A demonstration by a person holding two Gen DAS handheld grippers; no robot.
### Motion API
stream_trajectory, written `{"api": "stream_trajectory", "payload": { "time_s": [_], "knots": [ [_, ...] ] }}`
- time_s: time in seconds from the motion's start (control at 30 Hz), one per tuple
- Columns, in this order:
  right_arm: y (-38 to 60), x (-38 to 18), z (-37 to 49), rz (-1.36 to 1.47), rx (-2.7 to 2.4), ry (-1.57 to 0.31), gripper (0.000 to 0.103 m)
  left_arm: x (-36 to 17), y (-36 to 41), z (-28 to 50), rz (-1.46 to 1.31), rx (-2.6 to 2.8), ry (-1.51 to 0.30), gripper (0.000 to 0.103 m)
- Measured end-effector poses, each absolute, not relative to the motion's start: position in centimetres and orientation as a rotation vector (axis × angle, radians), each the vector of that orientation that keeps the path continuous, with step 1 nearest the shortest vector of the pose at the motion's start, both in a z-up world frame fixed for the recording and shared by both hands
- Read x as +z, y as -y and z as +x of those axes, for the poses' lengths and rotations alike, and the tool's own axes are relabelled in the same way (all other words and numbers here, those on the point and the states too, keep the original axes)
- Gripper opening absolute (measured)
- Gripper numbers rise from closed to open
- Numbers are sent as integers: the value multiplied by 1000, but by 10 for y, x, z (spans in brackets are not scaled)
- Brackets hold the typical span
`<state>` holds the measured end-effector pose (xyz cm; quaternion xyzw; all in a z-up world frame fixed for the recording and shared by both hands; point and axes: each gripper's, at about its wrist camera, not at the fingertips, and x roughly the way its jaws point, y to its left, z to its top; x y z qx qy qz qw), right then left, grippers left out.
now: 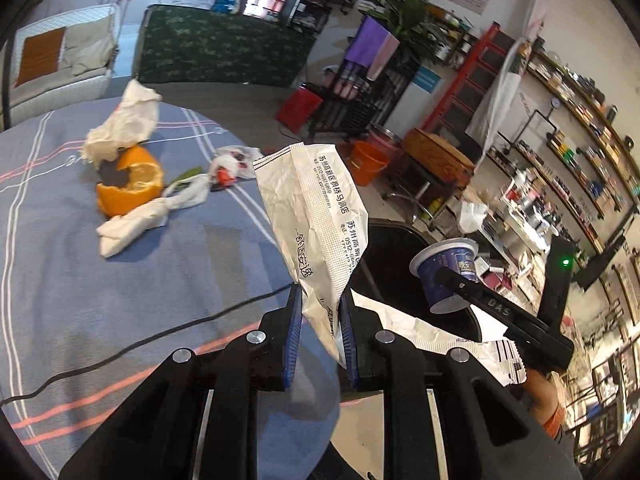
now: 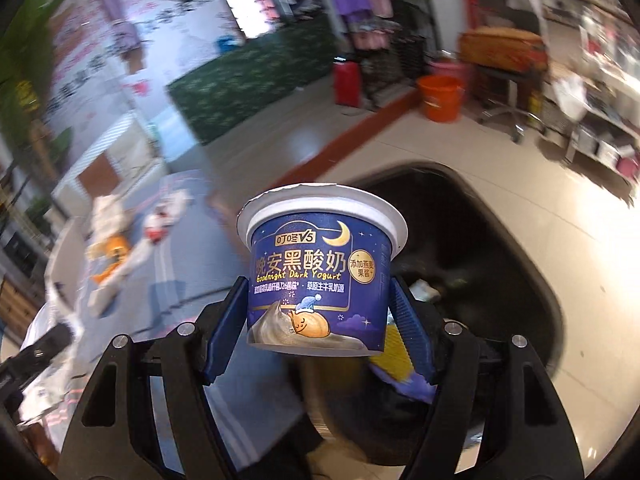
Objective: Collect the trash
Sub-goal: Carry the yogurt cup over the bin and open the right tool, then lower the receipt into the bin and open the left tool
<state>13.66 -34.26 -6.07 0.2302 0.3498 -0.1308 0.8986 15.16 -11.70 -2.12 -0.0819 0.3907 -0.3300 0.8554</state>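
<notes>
Shelves crowd the far right wall behind a cloth-covered desk (image 1: 100, 300). Left fingers (image 1: 296, 332) are clamped on a wrapper (image 1: 316, 208), pinching its lower end; it looks light, crinkly and floppy, so a firm pinch near an edge suits it. Right fingers (image 2: 224, 328) grip a yogurt cup (image 2: 320, 280) by its sides, above a dark bin (image 2: 500, 248); it looks thin-walled, light and easily crushed. Far left on the desk lie orange peel (image 1: 128, 184) and crumpled tissues (image 1: 124, 120), soft and best taken at the bulk

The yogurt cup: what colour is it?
Dark blue with a white rim; clearest in the right wrist view.
</notes>
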Motion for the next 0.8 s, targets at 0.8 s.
{"api": "stream_trajectory", "payload": {
  "time_s": [0.8],
  "knots": [
    [414, -64, 80, 513, -484, -639, 81, -32, 241, 145, 38, -876, -842, 19]
  ]
}}
